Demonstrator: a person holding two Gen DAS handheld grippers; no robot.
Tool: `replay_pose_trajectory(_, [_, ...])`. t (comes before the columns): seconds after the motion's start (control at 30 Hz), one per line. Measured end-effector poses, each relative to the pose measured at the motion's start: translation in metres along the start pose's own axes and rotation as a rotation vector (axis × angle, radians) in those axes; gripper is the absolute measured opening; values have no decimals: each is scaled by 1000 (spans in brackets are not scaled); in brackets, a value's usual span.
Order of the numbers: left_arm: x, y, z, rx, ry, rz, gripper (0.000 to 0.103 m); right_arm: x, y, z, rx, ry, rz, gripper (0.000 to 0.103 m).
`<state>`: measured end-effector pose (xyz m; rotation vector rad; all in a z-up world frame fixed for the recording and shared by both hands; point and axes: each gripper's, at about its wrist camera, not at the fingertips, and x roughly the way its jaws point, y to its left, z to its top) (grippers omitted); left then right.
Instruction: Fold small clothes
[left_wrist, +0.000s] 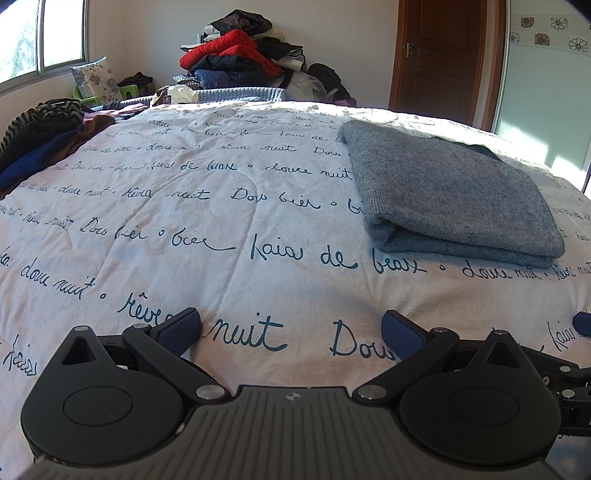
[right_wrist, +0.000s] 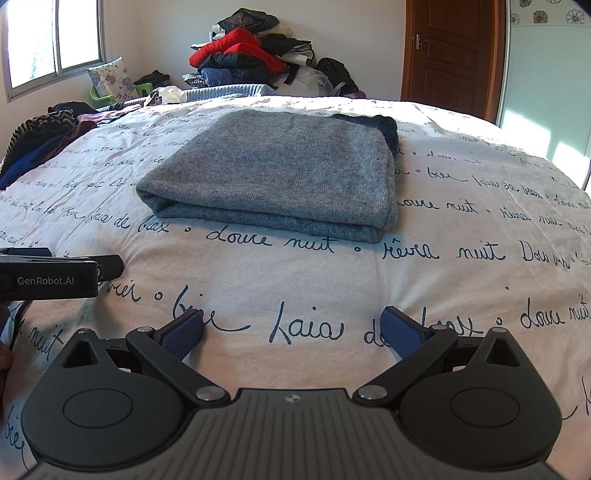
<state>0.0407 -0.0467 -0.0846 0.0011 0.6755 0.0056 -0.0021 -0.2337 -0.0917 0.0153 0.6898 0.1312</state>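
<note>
While spread wide and empty above the bed (left_wrist: 229, 206), left gripper (left_wrist: 291, 328) with blue-padded fingers (left_wrist: 179, 330) well apart, nothing between them. Right gripper (right_wrist: 293, 328) likewise: fingers (right_wrist: 184, 332) spread, holding nothing, above the printed bedspread. Folded grey sweater (right_wrist: 280, 173) lying flat on the bed, ahead of both grippers and apart from them; in the left wrist view displaced toward the right (left_wrist: 447, 195), in the right wrist view near centre. Open layered edge of the fold facing the cameras. Dark garment (right_wrist: 384, 127) partly visible under or just behind the sweater's far right corner; which of the two cannot be told. Left gripper's body, labelled GenRobot.AI, entering the right wrist view at the left edge (right_wrist: 55, 278). Unfolded clothes heap (left_wrist: 40, 136) at the bed's far left edge, including a zigzag-striped item. Beyond the bed: tall pile of clothes (left_wrist: 240, 51) with a red jacket against the wall, floral cushion (left_wrist: 98, 79) beneath the window (left_wrist: 40, 33), brown door (left_wrist: 443, 55) at right.
</note>
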Motion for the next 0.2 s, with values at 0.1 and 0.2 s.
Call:
replay_pose_trajectory(0.1, [0,0,0,-3,-2,-3,103,0,0,0,0,0,0,103])
replay_pose_trajectory(0.2, [-3,3,1,-5,-1,-12,103,0,0,0,1,0,0,103])
